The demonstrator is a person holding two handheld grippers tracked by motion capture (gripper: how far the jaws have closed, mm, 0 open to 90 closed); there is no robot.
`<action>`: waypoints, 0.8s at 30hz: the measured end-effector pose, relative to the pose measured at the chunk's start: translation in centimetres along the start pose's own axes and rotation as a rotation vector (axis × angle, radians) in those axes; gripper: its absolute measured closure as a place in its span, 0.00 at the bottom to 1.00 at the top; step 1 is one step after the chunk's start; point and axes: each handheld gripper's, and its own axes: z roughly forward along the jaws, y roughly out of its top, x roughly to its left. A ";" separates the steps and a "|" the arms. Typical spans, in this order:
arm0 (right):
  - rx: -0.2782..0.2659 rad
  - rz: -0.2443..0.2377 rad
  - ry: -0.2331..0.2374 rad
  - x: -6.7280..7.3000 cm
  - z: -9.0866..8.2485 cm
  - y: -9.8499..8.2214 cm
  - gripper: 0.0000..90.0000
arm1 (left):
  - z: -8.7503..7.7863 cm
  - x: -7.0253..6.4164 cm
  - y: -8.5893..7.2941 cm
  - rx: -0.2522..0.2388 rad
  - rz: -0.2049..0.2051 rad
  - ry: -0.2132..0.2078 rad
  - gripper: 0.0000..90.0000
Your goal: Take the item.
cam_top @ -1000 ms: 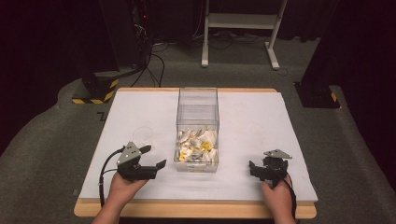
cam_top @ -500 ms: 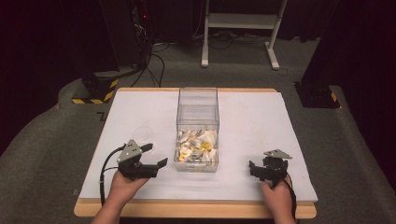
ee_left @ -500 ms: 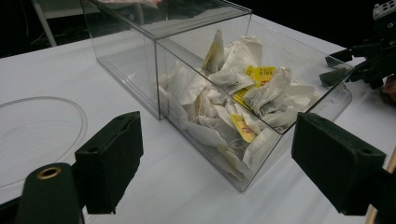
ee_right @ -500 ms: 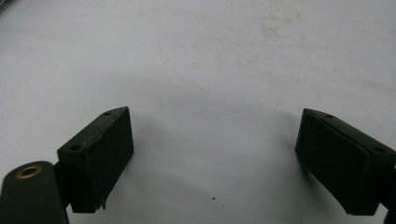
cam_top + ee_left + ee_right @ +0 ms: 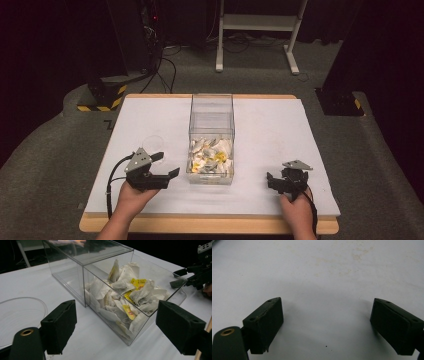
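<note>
Meanwhile, at a table covered with a white sheet, a person holds two black two-jaw grippers low over its near edge. The left gripper, held in the left hand, points toward a clear rectangular plastic box that stands in the middle of the table, and its jaws are spread wide with nothing between them. In the left gripper view the box's near half is heaped with white paper tea bags, several with yellow tags, while its far half is covered by a clear lid. A clear round plastic dish lies on the sheet to the left of the box, just beyond the left gripper. The right gripper, held in the right hand, sits well apart from the box on its right side. In the right gripper view its jaws stand wide apart over the bare white sheet, holding nothing. A white metal frame stands on the grey floor beyond the table.
</note>
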 end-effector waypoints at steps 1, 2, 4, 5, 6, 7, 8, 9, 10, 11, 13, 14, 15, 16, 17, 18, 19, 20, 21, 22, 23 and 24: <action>0.000 0.000 0.000 0.0 0.0 0.0 0.13 | 0.1 -0.1 0.0 0.001 0.002 0.000 0.19; 0.000 0.000 0.000 0.0 0.0 0.0 0.13 | 0.1 -0.1 0.0 0.003 0.003 -0.002 0.19; 0.000 0.000 0.000 0.0 0.0 0.0 0.13 | 0.2 -0.2 0.1 0.003 0.004 -0.006 0.19; 0.000 0.000 0.000 0.0 0.0 0.0 0.13 | 0.3 -0.3 0.2 0.003 0.006 -0.008 0.19; 0.000 0.000 0.000 0.0 0.0 0.0 0.13 | 0.4 -0.4 0.2 0.004 0.008 -0.011 0.19; 0.000 0.000 0.000 0.0 0.0 0.0 0.13 | 0.4 -0.4 0.3 0.005 0.014 -0.012 0.19; 0.000 0.000 0.000 0.0 0.0 0.0 0.13 | 0.5 -0.5 0.4 0.004 0.012 -0.015 0.19; 0.000 0.000 0.000 0.0 0.0 0.0 0.13 | 0.6 -0.6 0.4 0.004 0.012 -0.019 0.19; 0.000 0.000 0.000 0.0 0.0 0.0 0.13 | 0.7 -0.6 0.5 0.005 0.014 -0.021 0.19; 0.000 0.000 0.000 0.0 0.0 0.0 0.13 | 0.7 -0.6 0.5 0.005 0.014 -0.021 0.19; 0.000 -0.001 0.000 0.0 0.0 0.0 0.13 | 1.0 -0.8 0.8 0.004 0.019 -0.028 0.19; 0.000 0.000 0.000 0.0 0.0 0.0 0.13 | 1.1 -0.9 0.9 0.004 0.019 -0.032 0.19; 0.000 -0.001 0.000 0.0 0.0 0.0 0.13 | 1.2 -1.0 1.0 0.005 0.023 -0.034 0.19; 0.000 0.000 0.000 0.0 0.0 0.0 0.13 | 1.3 -1.1 1.1 0.004 0.025 -0.040 0.20; 0.000 0.000 0.000 0.0 0.0 0.0 0.13 | 1.5 -1.1 1.2 0.006 0.027 -0.045 0.20; 0.000 0.000 0.000 0.0 0.0 0.0 0.13 | 1.5 -1.1 1.2 0.006 0.027 -0.045 0.20; 0.000 0.000 0.000 0.0 0.0 0.0 0.13 | 1.7 -1.2 1.4 0.009 0.032 -0.049 0.20; 0.000 -0.001 0.000 0.0 0.0 0.0 0.13 | 1.9 -1.3 1.5 0.008 0.029 -0.055 0.20; 0.000 0.000 0.000 0.0 0.0 0.0 0.13 | 2.0 -1.3 1.6 0.008 0.032 -0.058 0.20; 0.000 0.000 0.000 0.0 0.0 0.0 0.13 | 2.1 -1.3 1.7 0.006 0.029 -0.063 0.20; 0.000 0.000 0.000 0.0 0.0 0.0 0.13 | 2.1 -1.3 1.7 0.006 0.029 -0.063 0.20; 0.000 0.000 0.000 0.0 0.0 0.0 0.13 | 2.4 -1.4 1.9 0.008 0.029 -0.068 0.20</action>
